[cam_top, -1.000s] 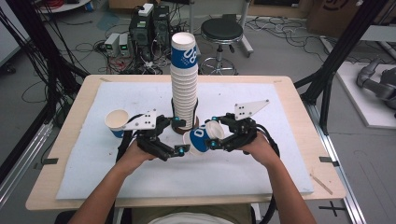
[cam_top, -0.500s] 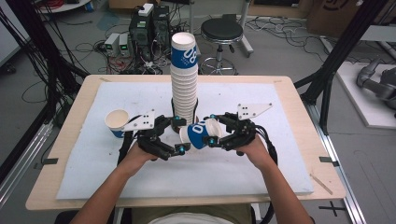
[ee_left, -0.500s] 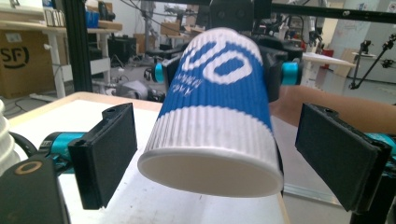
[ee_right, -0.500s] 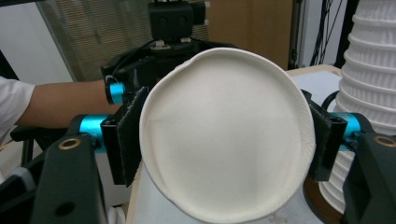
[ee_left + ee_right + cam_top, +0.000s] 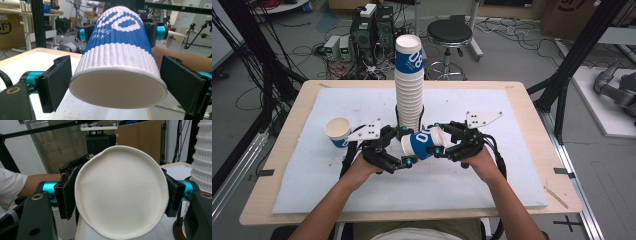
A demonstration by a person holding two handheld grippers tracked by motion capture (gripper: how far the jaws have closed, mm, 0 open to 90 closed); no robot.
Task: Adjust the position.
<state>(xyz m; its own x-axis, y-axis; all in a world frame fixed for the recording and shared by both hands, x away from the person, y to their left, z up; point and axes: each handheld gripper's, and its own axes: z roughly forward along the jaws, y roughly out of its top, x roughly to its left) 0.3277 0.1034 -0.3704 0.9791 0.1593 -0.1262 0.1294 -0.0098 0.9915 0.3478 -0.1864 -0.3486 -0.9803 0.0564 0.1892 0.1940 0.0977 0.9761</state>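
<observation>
Blue-white paper cup now carried leftward from 3 o'clock, clenched in right tool; left tool spread wide around base, handover likely.

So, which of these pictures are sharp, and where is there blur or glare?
High view: even light, soft detail, the cup stack leans from lens distortion. Left gripper view: the held cup is sharp, the room behind is hazy. Right gripper view: the cup's pale end is bright and nearly featureless; the background is soft.

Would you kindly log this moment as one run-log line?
right gripper: shut on blue-and-white cup, sideways | left gripper: open, jaws flank cup's rim end | cup stack: upright behind | single cup: upright, left
</observation>
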